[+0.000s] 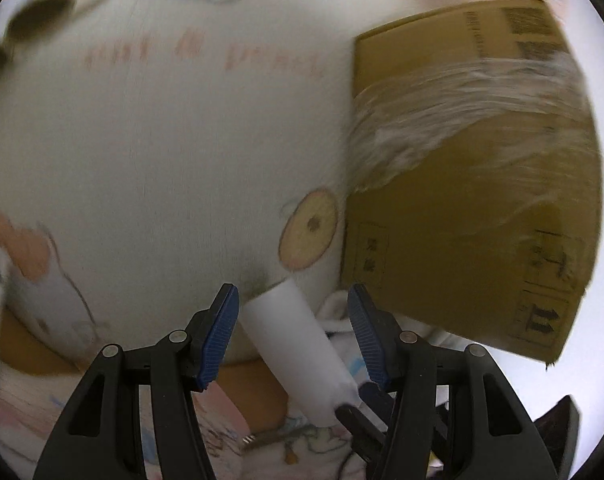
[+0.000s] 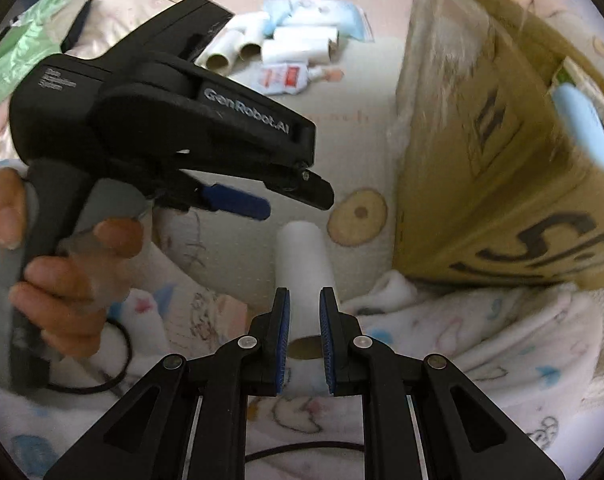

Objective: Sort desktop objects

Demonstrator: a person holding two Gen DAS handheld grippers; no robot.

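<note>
Right gripper point(image 2: 304, 336) clamps one roll point(image 2: 302, 256); three rolls point(image 2: 262, 46) beyond.

Left gripper point(image 1: 294, 336) jaws wide apart; right gripper point(image 2: 305, 336) clamped, angled steeply down.

right tongs point(image 2: 304, 320) pinched on the rim of a white paper roll point(image 2: 302, 256) lying on a printed blanket point(image 2: 481, 344); left tongs point(image 2: 278, 196) hover open above; cardboard box point(image 2: 481, 152) at right.
</note>
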